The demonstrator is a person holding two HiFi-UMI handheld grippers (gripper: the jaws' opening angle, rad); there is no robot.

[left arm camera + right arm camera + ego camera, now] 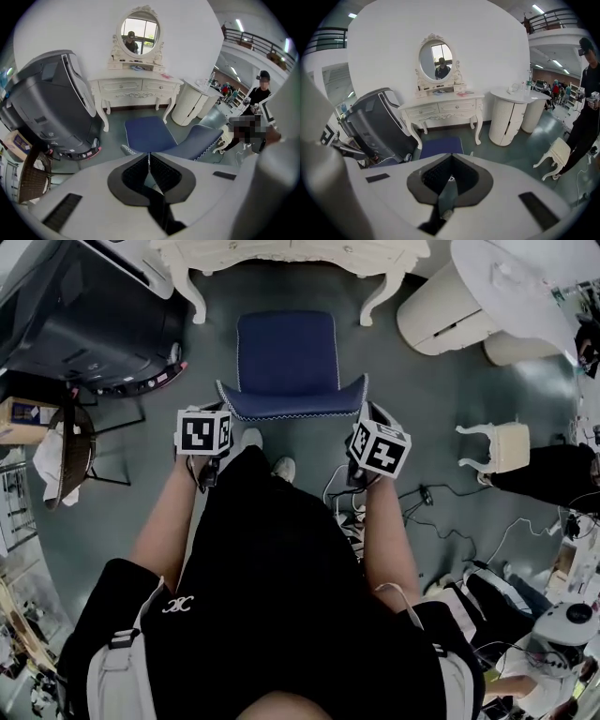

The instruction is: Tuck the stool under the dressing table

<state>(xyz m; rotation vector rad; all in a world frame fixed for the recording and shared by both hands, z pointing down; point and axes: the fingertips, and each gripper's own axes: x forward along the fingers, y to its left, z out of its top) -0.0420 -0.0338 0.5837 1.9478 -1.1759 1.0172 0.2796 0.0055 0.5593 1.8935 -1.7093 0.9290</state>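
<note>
The stool [286, 352] has a dark blue padded seat and a low curved blue back [291, 401] with white stitching, and the back faces me. It stands on the floor just in front of the white dressing table [281, 254], outside its legs. My left gripper [214, 418] hangs by the back's left end and my right gripper [367, 423] by its right end. Whether either touches the stool I cannot tell. In the left gripper view the jaws [149, 159] are shut and empty above the stool [145, 133]. The right gripper [450, 176] is also shut and empty, with the stool's seat [440, 146] and the table [445, 108] beyond it.
A black massage chair [94, 324] stands left of the table. A white round cabinet [450, 306] stands to its right. A small white stool [497, 448] and loose cables [441, 512] lie on the floor at right. A person [588, 108] stands at far right.
</note>
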